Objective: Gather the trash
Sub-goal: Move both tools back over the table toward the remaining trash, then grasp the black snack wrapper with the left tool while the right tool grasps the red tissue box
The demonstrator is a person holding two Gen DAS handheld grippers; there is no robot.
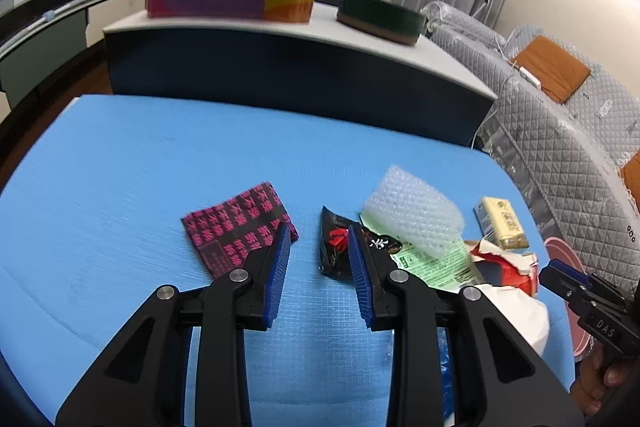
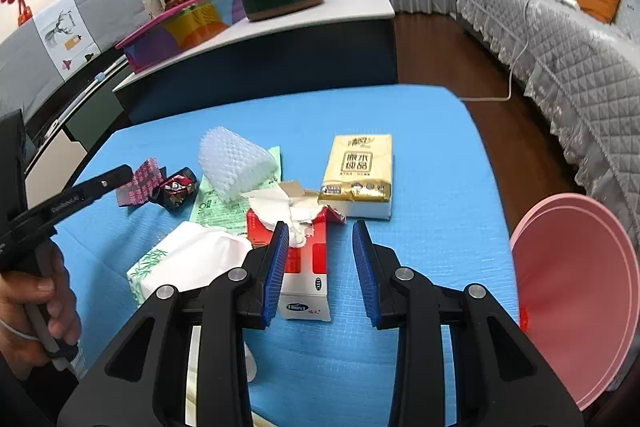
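Over the blue mat (image 1: 120,167), both grippers, left gripper (image 1: 318,255) and right gripper (image 2: 320,255), are hovering part-open and empty; better centring on one wrapper (image 1: 334,247) first.

Each gripper, left (image 1: 319,239) and right (image 2: 320,237), had black angular plastic arms with triangular cut-outs, joined by round silver rivets, 2 showing on each side. Both fingers (image 1: 280,275) carried ribbed blue pads on their inner faces. Seen from the side, the right gripper's body bore white lettering "DAS", and the left one's finger a small silver screw.
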